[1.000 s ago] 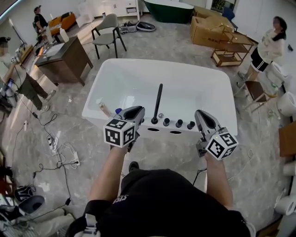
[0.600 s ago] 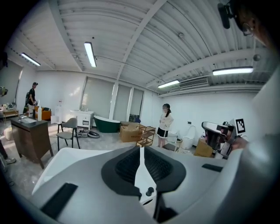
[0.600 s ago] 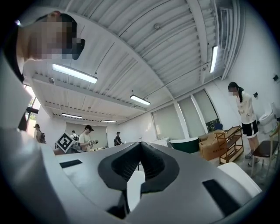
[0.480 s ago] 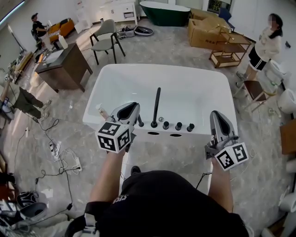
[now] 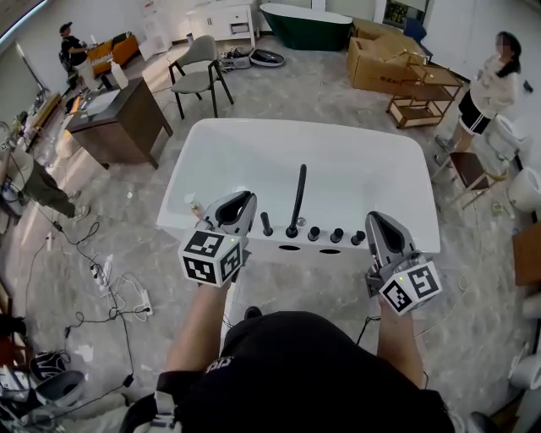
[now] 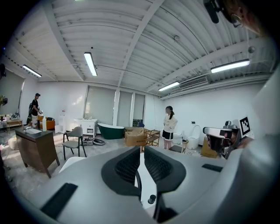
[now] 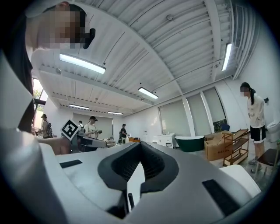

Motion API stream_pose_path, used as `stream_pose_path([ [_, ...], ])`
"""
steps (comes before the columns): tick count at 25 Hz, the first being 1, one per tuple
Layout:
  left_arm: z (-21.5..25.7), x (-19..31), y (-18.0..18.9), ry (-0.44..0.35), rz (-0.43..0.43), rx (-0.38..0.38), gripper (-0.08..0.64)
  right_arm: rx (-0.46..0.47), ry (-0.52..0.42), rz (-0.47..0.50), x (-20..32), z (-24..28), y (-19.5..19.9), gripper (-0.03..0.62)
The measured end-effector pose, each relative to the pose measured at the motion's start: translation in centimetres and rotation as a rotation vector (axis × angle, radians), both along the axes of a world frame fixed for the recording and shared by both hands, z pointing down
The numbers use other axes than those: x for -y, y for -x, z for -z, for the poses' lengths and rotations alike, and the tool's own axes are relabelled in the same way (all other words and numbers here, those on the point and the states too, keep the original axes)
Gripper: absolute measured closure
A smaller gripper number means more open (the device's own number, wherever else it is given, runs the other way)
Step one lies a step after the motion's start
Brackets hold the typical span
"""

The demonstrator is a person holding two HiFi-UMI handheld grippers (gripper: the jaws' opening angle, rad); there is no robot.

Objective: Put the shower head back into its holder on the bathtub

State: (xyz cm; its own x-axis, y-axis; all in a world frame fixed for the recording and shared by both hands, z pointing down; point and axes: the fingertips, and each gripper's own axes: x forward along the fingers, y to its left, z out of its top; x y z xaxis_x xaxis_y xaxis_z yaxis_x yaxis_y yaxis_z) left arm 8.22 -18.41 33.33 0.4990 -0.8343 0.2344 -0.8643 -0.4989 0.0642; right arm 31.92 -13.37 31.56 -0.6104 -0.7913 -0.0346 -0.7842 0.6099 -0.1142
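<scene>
A slim black shower head stands upright on the near rim of the white bathtub, left of the tall black spout and three black knobs. My left gripper hovers just left of the shower head, apart from it, jaws shut and empty. In the left gripper view the left gripper shows only a hairline gap, with a black knob below. My right gripper is right of the knobs, shut on nothing. In its own view the right gripper has pads that meet.
A small bottle lies on the tub rim left of my left gripper. Behind the tub are a chair, a wooden desk, cardboard boxes and a dark green tub. A person stands at right. Cables cross the floor.
The left gripper has drawn back to the left, so the shower head now shows standing alone on the rim. The right gripper swung out right, then came back toward the knobs.
</scene>
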Motion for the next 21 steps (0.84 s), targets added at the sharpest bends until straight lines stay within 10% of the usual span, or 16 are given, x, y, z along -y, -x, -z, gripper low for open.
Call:
stream_pose_path([
  [21,-2.8,-1.2,4.8,0.072,-0.005,-0.020,0.517,-0.013,0.042,0.032,-0.8,-0.8,5.6,0.580],
])
